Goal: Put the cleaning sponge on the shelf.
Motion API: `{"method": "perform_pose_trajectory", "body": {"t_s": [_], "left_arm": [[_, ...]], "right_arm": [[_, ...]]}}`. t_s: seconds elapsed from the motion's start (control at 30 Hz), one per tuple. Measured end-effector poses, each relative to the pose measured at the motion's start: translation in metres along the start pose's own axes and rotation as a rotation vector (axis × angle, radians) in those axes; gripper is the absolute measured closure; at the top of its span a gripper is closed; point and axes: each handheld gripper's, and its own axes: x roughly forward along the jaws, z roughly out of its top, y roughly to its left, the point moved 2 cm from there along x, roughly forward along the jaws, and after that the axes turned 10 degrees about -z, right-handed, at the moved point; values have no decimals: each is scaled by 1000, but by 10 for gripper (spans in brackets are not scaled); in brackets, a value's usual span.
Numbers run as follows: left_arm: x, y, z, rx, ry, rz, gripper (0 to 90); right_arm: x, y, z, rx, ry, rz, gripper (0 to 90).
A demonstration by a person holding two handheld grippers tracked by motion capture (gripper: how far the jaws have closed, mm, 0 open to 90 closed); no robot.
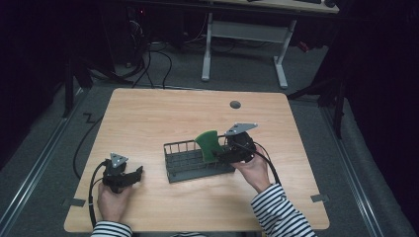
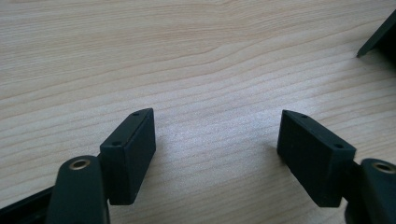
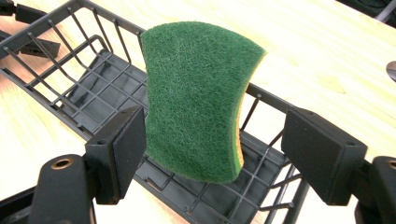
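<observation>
A green scouring sponge (image 1: 209,144) with a yellow back stands upright in the right part of a dark wire rack (image 1: 184,146) in the middle of the wooden table (image 1: 158,113). My right gripper (image 1: 221,155) is at the rack's right end, open. In the right gripper view the sponge (image 3: 196,98) stands between the jaws over the rack (image 3: 93,100); the left pad (image 3: 128,140) is at its edge and the right pad (image 3: 317,149) is clear of it. My left gripper (image 1: 136,174) rests open on bare wood at the front left, nothing between its jaws (image 2: 217,114).
A round grommet hole (image 1: 235,104) sits near the table's far edge. One dark corner of the rack (image 2: 378,37) shows in the left gripper view. Beyond the table stand a white-legged desk (image 1: 244,34) and floor cables (image 1: 148,64).
</observation>
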Motion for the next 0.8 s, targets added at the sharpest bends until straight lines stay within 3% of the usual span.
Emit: {"method": "perform_pose_trajectory", "body": {"t_s": [0.23,0.33,0.5,0.8], "left_arm": [[0,0,0,0,1,-1,285],[0,0,0,0,0,0,285],[0,0,0,0,0,0,285],[0,0,0,1,0,0,285]], "right_arm": [[-11,-9,-4,18,-22,-19,249],[-18,-16,-9,61,-42,-22,267],[-28,-30,-18,94,-45,-48,272],[-58,-58,-30,176,-100,-94,290]]}}
